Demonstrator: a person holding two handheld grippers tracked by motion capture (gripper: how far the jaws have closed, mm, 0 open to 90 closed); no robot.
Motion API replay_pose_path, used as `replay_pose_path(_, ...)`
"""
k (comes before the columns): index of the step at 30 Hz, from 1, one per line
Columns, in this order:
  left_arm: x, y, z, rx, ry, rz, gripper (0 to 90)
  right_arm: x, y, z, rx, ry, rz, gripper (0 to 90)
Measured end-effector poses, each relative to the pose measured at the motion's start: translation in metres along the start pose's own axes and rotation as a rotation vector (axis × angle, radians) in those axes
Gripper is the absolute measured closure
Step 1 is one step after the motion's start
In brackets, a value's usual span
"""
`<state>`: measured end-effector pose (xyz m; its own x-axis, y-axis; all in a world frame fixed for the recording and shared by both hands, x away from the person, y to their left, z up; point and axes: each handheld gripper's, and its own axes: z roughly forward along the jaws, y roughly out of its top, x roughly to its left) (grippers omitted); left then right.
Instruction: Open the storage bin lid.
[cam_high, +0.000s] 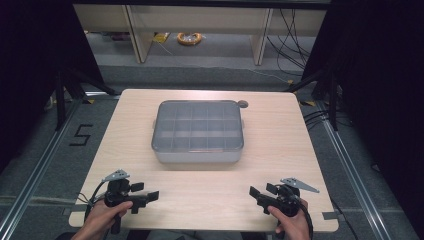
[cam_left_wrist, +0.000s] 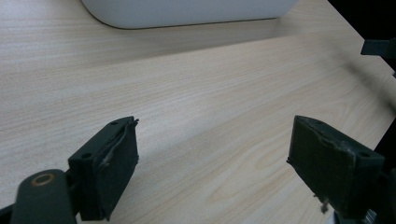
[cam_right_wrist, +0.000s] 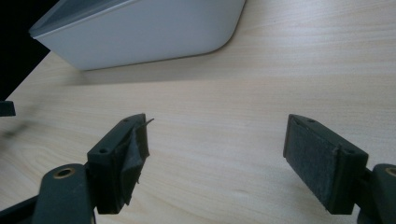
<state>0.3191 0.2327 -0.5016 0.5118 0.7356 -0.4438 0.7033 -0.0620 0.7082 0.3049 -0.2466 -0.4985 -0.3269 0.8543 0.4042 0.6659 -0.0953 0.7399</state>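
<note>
A grey plastic compartment box (cam_high: 198, 131) with a clear lid, divided into several cells, sits shut in the middle of the wooden table (cam_high: 280, 145). Its white lower wall shows at the top of the left gripper view (cam_left_wrist: 187, 11) and as a rounded corner in the right gripper view (cam_right_wrist: 140, 37). My left gripper (cam_high: 145, 192) rests near the front left edge, held by a hand, open and holding nothing, with bare wood between its pads (cam_left_wrist: 112, 170). Near the front right edge my right gripper (cam_high: 263, 192) is also open and holds nothing, pads (cam_right_wrist: 123, 163) wide apart.
A small round cable hole (cam_high: 242, 104) sits by the box's far right corner. Black curtains flank the table. Beyond it stand wooden furniture legs, cables and a yellow coil (cam_high: 189, 38) on the floor. Bare wood lies between the box and the grippers.
</note>
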Motion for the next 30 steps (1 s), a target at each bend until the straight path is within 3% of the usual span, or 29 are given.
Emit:
replay_pose_path(2,0.001,0.001,0.000,-0.003,0.001,-0.005,15.0,0.001,0.001,0.000,-0.002,0.017,0.033,23.3)
replay_pose_path(4,0.001,0.001,0.000,-0.004,0.002,-0.007,15.0,-0.001,0.002,-0.001,0.004,-0.002,0.016,23.3)
replay_pose_path(6,0.002,0.002,0.001,-0.013,0.005,-0.013,15.0,0.000,0.004,0.000,-0.009,0.015,0.055,23.4)
replay_pose_path(7,0.002,0.002,0.001,-0.013,0.005,-0.013,15.0,0.000,0.004,0.000,-0.009,0.015,0.055,23.4)
replay_pose_path(8,0.003,0.002,0.001,-0.010,0.007,-0.015,15.0,-0.005,0.006,0.001,-0.017,0.012,0.025,23.5)
replay_pose_path(10,0.004,0.003,0.002,-0.010,0.010,-0.020,15.0,-0.005,0.006,0.003,-0.026,0.023,0.031,23.5)
replay_pose_path(11,0.004,0.003,0.002,-0.011,0.011,-0.023,15.0,-0.003,0.007,0.003,-0.021,0.017,0.070,23.5)
replay_pose_path(14,0.005,0.005,0.003,-0.014,0.009,-0.024,15.0,-0.010,0.010,0.009,-0.036,0.046,0.067,23.6)
replay_pose_path(15,0.005,0.005,0.003,-0.014,0.009,-0.024,15.0,-0.012,0.010,0.012,-0.052,0.028,0.038,23.6)
replay_pose_path(16,0.005,0.006,0.003,-0.011,0.011,-0.025,15.0,-0.006,0.011,0.009,-0.030,0.038,0.123,23.6)
replay_pose_path(17,0.005,0.006,0.003,-0.011,0.011,-0.025,15.0,-0.006,0.011,0.009,-0.030,0.038,0.123,23.6)
replay_pose_path(18,0.005,0.006,0.004,-0.012,0.011,-0.029,15.0,-0.013,0.014,0.013,-0.052,0.034,0.052,23.6)
replay_pose_path(23,0.010,0.011,0.005,-0.024,0.017,-0.050,15.1,-0.021,0.021,0.021,-0.048,0.005,0.041,24.2)
replay_pose_path(25,0.012,0.011,0.005,-0.026,0.019,-0.052,15.1,-0.022,0.023,0.021,-0.045,0.019,0.059,24.3)
replay_pose_path(26,0.014,0.012,0.005,-0.030,0.026,-0.059,15.1,-0.026,0.026,0.025,-0.054,0.000,0.048,24.4)
replay_pose_path(27,0.017,0.014,0.004,-0.028,0.026,-0.071,15.1,-0.019,0.028,0.023,-0.027,0.018,0.156,24.5)
replay_pose_path(29,0.018,0.016,0.004,-0.036,0.025,-0.073,15.2,-0.019,0.031,0.023,-0.017,0.006,0.170,24.5)
replay_pose_path(30,0.021,0.018,0.005,-0.052,0.035,-0.082,15.2,-0.023,0.035,0.026,-0.045,0.015,0.140,24.6)
